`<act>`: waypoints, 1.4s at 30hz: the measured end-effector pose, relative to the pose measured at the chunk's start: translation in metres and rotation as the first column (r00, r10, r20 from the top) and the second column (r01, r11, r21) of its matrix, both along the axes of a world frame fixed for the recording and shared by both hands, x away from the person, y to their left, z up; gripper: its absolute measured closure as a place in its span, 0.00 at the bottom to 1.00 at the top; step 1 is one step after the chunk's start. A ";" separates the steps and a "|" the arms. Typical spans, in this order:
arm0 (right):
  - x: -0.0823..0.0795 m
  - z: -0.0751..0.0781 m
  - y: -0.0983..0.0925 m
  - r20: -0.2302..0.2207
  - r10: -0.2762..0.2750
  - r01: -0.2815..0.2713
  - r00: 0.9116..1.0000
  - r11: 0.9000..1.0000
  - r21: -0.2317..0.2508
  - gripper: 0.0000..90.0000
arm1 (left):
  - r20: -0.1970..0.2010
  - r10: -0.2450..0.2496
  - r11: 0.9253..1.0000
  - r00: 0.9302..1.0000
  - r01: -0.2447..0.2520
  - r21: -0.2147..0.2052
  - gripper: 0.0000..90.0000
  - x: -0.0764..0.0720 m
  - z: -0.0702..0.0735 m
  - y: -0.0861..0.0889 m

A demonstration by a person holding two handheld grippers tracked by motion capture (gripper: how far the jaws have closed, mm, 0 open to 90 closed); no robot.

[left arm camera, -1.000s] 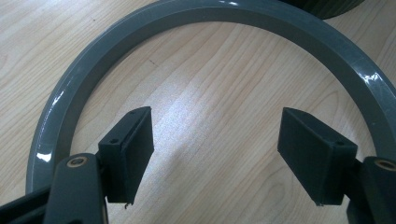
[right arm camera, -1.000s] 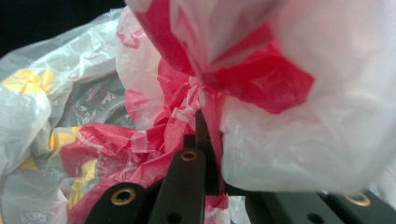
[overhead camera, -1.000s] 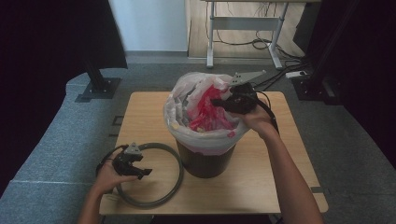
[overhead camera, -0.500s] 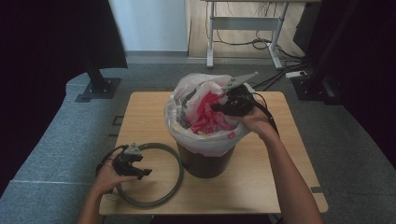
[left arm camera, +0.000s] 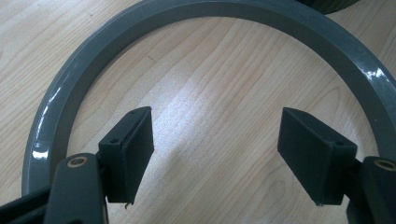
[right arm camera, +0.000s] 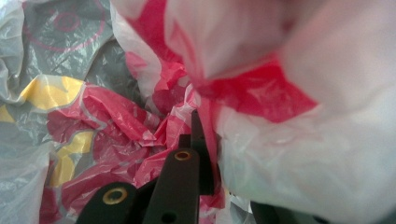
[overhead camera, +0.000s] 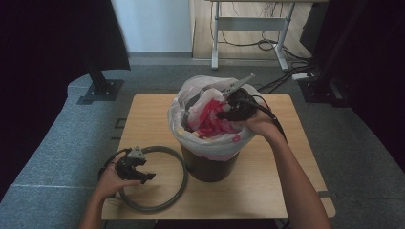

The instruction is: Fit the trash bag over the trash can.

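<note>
A dark bin (overhead camera: pixel 210 163) stands mid-table, lined with a white plastic bag (overhead camera: pixel 203 102) printed in red. At the bin's right rim, my right gripper (overhead camera: pixel 223 114) reaches into the mouth of the bag. Its jaws pinch a fold of the bag (right arm camera: pixel 243 93) and have just been opening a little, with the film still between them. My left gripper (overhead camera: pixel 147 176) rests at the front left of the table. Its jaws stand open over bare wood inside a grey ring (left arm camera: pixel 60 93), holding nothing. The grey ring (overhead camera: pixel 180 183) lies flat beside the bin.
The wooden table (overhead camera: pixel 272 186) has free surface to the right of and behind the bin. Grey carpet surrounds it. A desk frame and cables (overhead camera: pixel 267 45) stand farther back, and black stands sit on the floor at both sides.
My right gripper has shifted slightly at the bin's rim with the bag film in it. The left hand and the ring have kept still.
</note>
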State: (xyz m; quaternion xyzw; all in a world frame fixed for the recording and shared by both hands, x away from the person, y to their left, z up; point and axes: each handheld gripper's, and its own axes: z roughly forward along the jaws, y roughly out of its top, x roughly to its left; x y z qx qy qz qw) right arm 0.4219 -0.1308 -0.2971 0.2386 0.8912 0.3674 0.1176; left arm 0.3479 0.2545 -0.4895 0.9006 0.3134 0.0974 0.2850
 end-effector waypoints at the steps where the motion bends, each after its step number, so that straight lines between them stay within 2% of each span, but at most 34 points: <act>1: 0.000 0.000 0.000 0.000 0.000 0.000 1.000 1.000 -0.004 0.92 | 0.000 0.000 1.000 1.000 0.000 0.000 0.30 0.000 0.000 0.000; 5: 0.000 -0.001 -0.001 -0.003 0.005 -0.005 1.000 1.000 0.000 0.85 | -0.001 0.001 1.000 1.000 -0.001 -0.001 0.30 0.000 0.000 0.001; 8: -0.001 -0.001 -0.003 0.000 -0.005 0.005 1.000 1.000 0.017 0.73 | 0.000 0.003 1.000 1.000 -0.003 -0.003 0.30 0.000 0.000 0.002; 10: -0.003 0.001 -0.005 0.024 -0.011 0.010 1.000 0.999 0.040 0.59 | 0.000 0.002 1.000 1.000 -0.002 -0.003 0.30 0.000 0.000 0.002; 12: -0.005 0.003 -0.009 0.039 -0.034 0.031 0.999 0.998 0.061 0.53 | -0.002 0.001 1.000 1.000 -0.001 0.000 0.30 0.000 0.000 0.001; 14: -0.007 0.005 -0.013 0.047 -0.031 0.027 0.998 0.996 0.082 0.48 | -0.002 0.000 1.000 1.000 0.000 0.001 0.30 0.000 0.000 0.001; 22: -0.014 0.016 -0.026 0.076 -0.036 0.025 0.996 0.989 0.148 0.33 | -0.003 0.000 1.000 1.000 0.000 0.002 0.30 0.000 0.000 0.000; 29: -0.020 0.028 -0.028 0.109 -0.025 0.004 0.994 0.982 0.188 0.31 | -0.004 0.000 1.000 1.000 0.000 0.002 0.30 0.000 -0.001 0.000; 31: -0.023 0.032 -0.027 0.127 -0.024 -0.001 0.992 0.980 0.197 0.31 | -0.003 0.001 1.000 1.000 -0.001 0.001 0.30 0.000 0.000 0.000; 34: -0.027 0.037 -0.025 0.145 -0.006 -0.025 0.989 0.977 0.210 0.41 | -0.003 0.000 1.000 1.000 0.000 0.003 0.30 0.000 -0.001 0.000; 36: -0.028 0.040 -0.021 0.157 0.027 -0.059 0.987 0.977 0.207 0.64 | -0.005 0.000 1.000 1.000 0.000 0.003 0.30 0.000 -0.001 0.000; 39: -0.028 0.041 -0.017 0.167 0.036 -0.068 0.985 0.980 0.189 0.88 | -0.004 0.000 1.000 1.000 0.000 0.002 0.30 0.000 -0.001 0.000; 42: -0.027 0.038 -0.013 0.156 0.029 -0.054 0.987 0.987 0.154 0.97 | -0.004 0.000 1.000 1.000 0.000 0.004 0.30 0.000 -0.001 0.000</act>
